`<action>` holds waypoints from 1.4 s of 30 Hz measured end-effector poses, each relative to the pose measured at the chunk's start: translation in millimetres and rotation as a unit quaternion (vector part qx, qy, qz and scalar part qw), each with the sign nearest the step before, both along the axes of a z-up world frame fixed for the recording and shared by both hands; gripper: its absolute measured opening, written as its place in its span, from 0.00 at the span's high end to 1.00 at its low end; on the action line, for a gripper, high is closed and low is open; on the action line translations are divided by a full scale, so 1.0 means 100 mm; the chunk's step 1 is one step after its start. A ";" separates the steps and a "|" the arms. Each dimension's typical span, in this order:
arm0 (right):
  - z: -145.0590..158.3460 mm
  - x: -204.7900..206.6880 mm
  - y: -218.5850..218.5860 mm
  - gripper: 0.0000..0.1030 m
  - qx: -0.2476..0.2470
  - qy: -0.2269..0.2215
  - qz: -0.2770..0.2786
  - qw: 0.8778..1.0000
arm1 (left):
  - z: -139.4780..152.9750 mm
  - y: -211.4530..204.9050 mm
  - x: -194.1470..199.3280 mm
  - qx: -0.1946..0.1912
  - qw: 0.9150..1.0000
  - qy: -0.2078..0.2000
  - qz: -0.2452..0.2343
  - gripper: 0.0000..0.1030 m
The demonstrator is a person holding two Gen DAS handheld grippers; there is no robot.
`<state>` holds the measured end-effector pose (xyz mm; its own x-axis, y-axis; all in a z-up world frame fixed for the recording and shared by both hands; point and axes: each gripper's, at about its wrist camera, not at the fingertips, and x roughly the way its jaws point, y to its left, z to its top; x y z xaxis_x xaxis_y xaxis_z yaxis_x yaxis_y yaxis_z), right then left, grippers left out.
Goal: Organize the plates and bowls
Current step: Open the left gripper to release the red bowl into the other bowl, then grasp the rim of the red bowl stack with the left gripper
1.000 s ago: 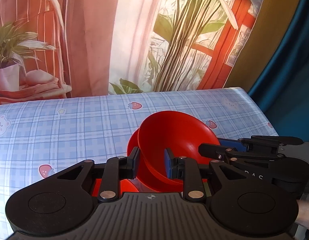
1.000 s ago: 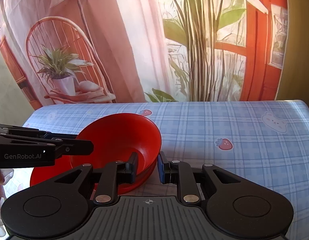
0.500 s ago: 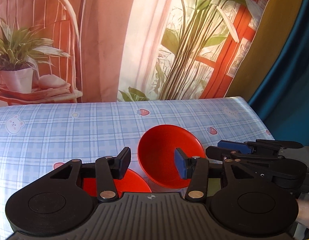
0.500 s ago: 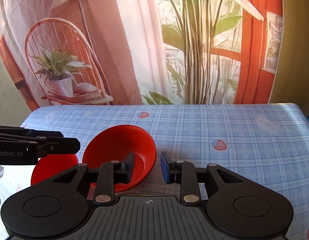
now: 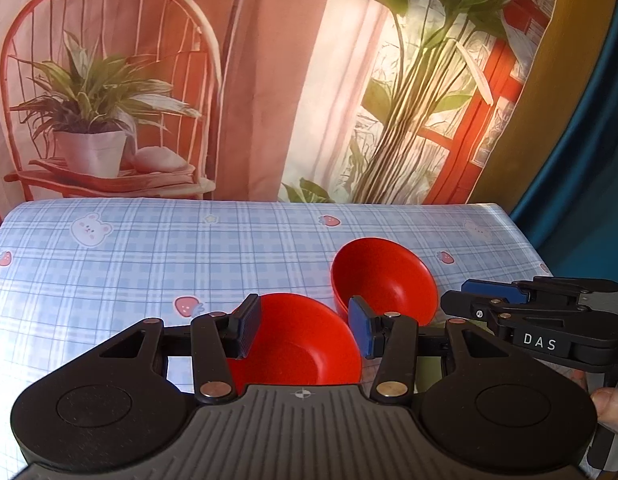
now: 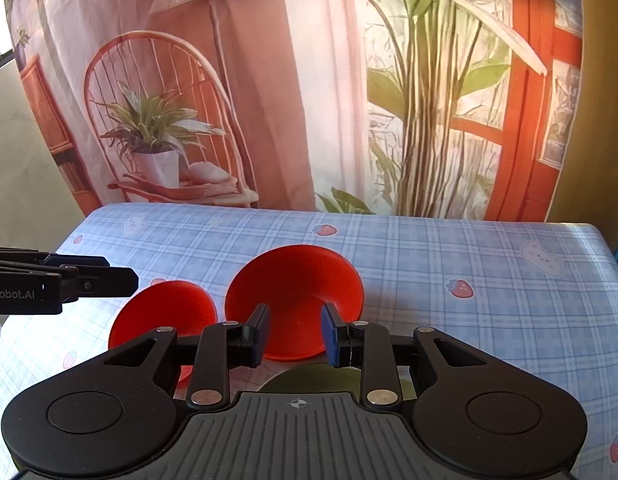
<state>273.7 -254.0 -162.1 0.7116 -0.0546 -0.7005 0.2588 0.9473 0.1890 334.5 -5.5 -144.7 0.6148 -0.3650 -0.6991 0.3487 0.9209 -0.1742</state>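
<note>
Two red bowls rest on the blue checked tablecloth. The nearer red bowl (image 5: 297,344) (image 6: 165,312) lies under my left gripper (image 5: 305,332), whose jaws are open and touch nothing. The second red bowl (image 5: 383,280) (image 6: 293,288) sits tilted to its right, its opening turned towards me. My right gripper (image 6: 295,334) hovers just in front of that bowl, open, its pads clear of the rim. Each gripper also shows from the side in the other's view: right gripper (image 5: 459,298), left gripper (image 6: 121,276).
The tablecloth (image 5: 149,260) has strawberry and bear prints and ends at a printed backdrop of a chair, a plant and a window. An olive-green round thing (image 6: 309,378) lies partly hidden under the right gripper. A person's fingertip (image 5: 607,404) shows at the right edge.
Both grippers were shut on the tilted bowl's rim; they opened and pulled back and up. The bowl, which overlapped the other red bowl, now sits beside it.
</note>
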 end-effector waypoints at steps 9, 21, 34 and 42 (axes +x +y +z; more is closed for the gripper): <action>-0.03 0.05 0.27 0.74 -0.003 0.010 0.020 1.000 | -0.09 0.24 -0.05 -0.004 1.000 0.008 0.019 0.51; -0.19 0.20 0.43 0.74 0.000 0.028 0.037 0.999 | -0.38 0.35 0.01 -0.013 0.999 0.037 0.026 0.51; -0.42 0.45 0.59 0.74 0.019 0.046 0.056 0.997 | -0.73 0.40 0.11 -0.012 0.997 0.064 0.028 0.68; -0.53 0.51 0.62 0.74 0.019 0.061 0.060 0.996 | -0.82 0.50 0.13 -0.019 0.996 0.079 0.034 0.68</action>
